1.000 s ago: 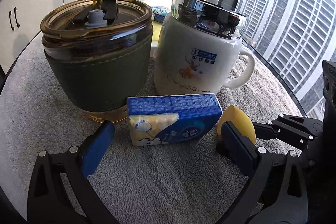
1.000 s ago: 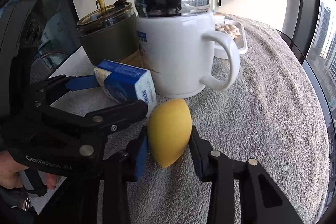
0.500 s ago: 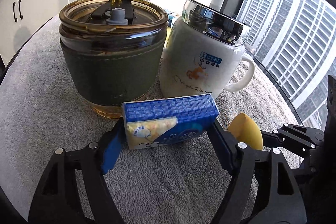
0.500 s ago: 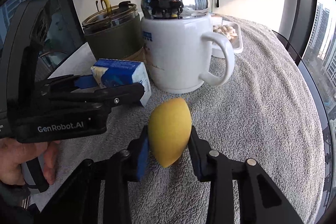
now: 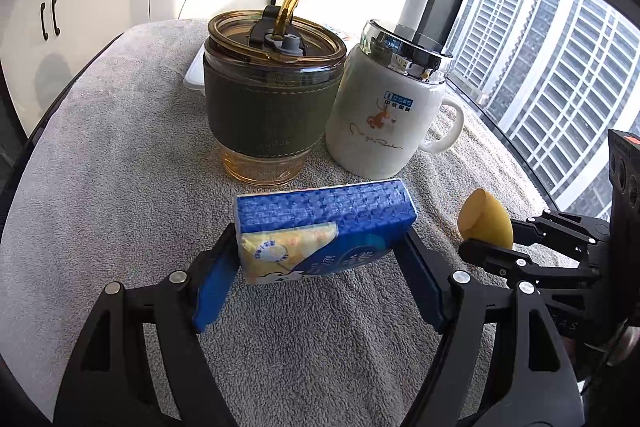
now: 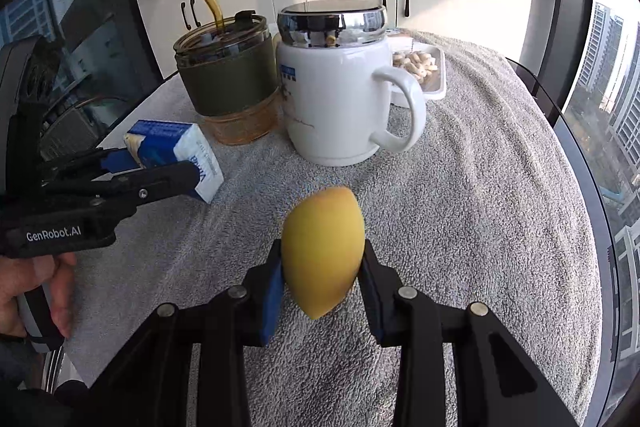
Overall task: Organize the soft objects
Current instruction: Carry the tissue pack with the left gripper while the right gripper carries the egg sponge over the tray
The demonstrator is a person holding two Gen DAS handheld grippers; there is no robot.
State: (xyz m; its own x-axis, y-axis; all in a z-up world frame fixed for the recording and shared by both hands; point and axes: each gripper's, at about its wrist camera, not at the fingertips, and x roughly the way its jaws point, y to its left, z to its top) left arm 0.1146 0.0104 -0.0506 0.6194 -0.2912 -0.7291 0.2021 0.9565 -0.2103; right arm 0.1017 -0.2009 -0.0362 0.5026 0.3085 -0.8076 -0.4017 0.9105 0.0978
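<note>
Right wrist view, right gripper [image 6: 322, 267] clenching yellow sponge [image 6: 323, 254], left gripper [image 5: 320, 259] grasping tissue pack [image 5: 324, 229], tray [image 6: 434, 89] holding pale pieces.

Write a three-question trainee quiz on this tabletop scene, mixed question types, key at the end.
1. True or false: the left claw is shut on the tissue pack.
2. What does the right claw hold? A) white mug B) yellow sponge C) straw
3. Fill in: the amber tumbler stands to the ____ of the white mug in the left wrist view.

Key
1. True; both pads press the pack's ends.
2. B; the yellow sponge sits between the pads.
3. Left; the two stand side by side on the grey towel.
</note>
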